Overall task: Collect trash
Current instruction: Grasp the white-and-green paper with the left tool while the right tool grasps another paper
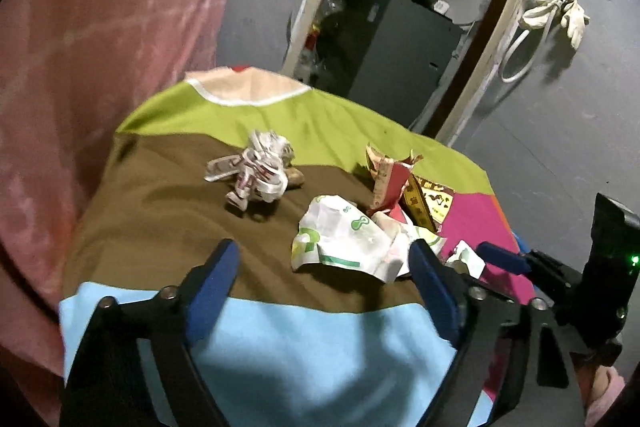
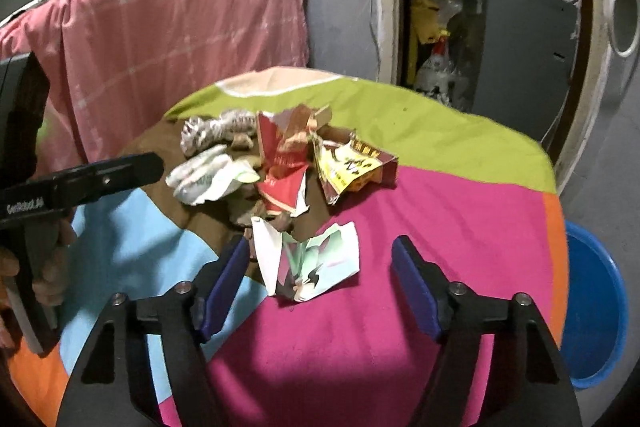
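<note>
Left wrist view. Blue pads of the left hand-held gripper (image 1: 324, 279) sit at the bottom of the frame, jaws spread wide with nothing between them but cloth. Desk (image 1: 160, 211) under a patchwork cover: light blue nearest, brown in the middle, green beyond, magenta at right. White-and-green wrapper (image 1: 340, 239) lies just ahead and right of centre, its near edge close beside the right-hand pad, not touching as far as I can tell. Crumpled white-and-red paper (image 1: 256, 171) further up, centre. Red torn carton (image 1: 392, 183) and yellow packet (image 1: 428, 205) behind the wrapper. Right edge, lower: tip of the other tool.

Right wrist view. Right hand-held gripper (image 2: 320, 271) also open, moderately wide, holding nothing. Folded white-and-teal paper scrap (image 2: 308, 263) lies on the magenta patch straight ahead, between the two pads and slightly toward the left one; its long axis runs roughly across the jaw gap. Main pile sits above it, mid-frame. Blue bucket (image 2: 596, 307) at lower right, beside the desk, likely the bin. Left tool enters from the left edge.

Judgement: right side is nearer its scrap; a short push forward and down should bracket it. Thin paper may slide on cloth.
</note>
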`<state>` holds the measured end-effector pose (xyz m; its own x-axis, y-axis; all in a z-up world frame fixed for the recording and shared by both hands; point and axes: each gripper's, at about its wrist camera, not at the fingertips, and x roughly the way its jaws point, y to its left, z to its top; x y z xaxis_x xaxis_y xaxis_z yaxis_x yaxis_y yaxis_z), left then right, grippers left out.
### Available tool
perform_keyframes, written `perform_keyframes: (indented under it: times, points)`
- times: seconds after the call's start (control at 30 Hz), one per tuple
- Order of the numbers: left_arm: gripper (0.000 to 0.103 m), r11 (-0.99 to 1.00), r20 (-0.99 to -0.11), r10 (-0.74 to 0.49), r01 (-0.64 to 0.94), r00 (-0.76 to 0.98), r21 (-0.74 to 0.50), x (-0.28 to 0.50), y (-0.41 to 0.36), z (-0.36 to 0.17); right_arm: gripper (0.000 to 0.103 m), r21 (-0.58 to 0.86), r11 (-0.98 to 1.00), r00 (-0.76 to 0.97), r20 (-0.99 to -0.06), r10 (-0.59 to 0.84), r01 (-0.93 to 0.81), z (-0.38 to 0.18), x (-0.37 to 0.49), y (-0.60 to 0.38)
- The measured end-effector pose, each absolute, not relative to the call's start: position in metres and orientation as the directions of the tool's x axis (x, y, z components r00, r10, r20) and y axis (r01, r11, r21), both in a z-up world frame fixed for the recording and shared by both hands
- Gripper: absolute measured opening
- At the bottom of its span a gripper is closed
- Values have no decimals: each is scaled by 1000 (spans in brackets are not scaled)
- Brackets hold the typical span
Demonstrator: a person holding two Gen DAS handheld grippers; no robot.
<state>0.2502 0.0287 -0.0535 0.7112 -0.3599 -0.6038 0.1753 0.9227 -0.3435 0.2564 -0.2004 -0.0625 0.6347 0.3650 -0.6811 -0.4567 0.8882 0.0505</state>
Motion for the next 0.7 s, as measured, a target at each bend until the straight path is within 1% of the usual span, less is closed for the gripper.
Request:
perform_keyframes:
  times: [0.1, 0.2, 0.23, 0.27, 0.3, 0.37, 0.5, 0.6, 0.67, 0.7]
  points:
    - [73, 915, -613, -380, 188, 692, -356, 258, 26, -56, 51, 70, 885, 612, -697, 373, -460, -69, 261, -201]
    - [66, 911, -617, -392, 195, 682, -364, 263, 25, -56, 46, 86, 884, 606, -697, 383, -460, -70, 261, -204]
    - [61, 910, -619, -396, 198, 678, -365, 265, 25, -57, 45, 87, 885, 607, -696, 383, -458, -70, 261, -205]
    - [57, 908, -621, -400, 200, 674, -367, 266, 23, -57, 41, 87, 886, 609, -695, 382, -456, -70, 262, -206]
    - [55, 907, -626, -404, 203, 667, -369, 267, 22, -58, 39, 92, 887, 609, -694, 384, -453, -70, 262, -208]
    - [50, 907, -636, -407, 205, 655, -369, 270, 20, -61, 39, 106, 887, 605, -694, 389, -449, -72, 264, -211]
    - [45, 907, -643, -408, 207, 648, -367, 274, 19, -63, 38, 119, 888, 607, -689, 395, -443, -73, 265, -214]
    - [36, 908, -648, -406, 205, 644, -365, 274, 16, -64, 37, 128, 888, 607, -685, 402, -443, -73, 265, -216]
    - [27, 908, -653, -406, 201, 640, -368, 275, 15, -65, 37, 133, 887, 608, -683, 405, -441, -73, 265, -215]
    - [26, 907, -653, -407, 198, 639, -371, 277, 15, -66, 37, 134, 888, 609, -682, 405, -441, -73, 265, -215]
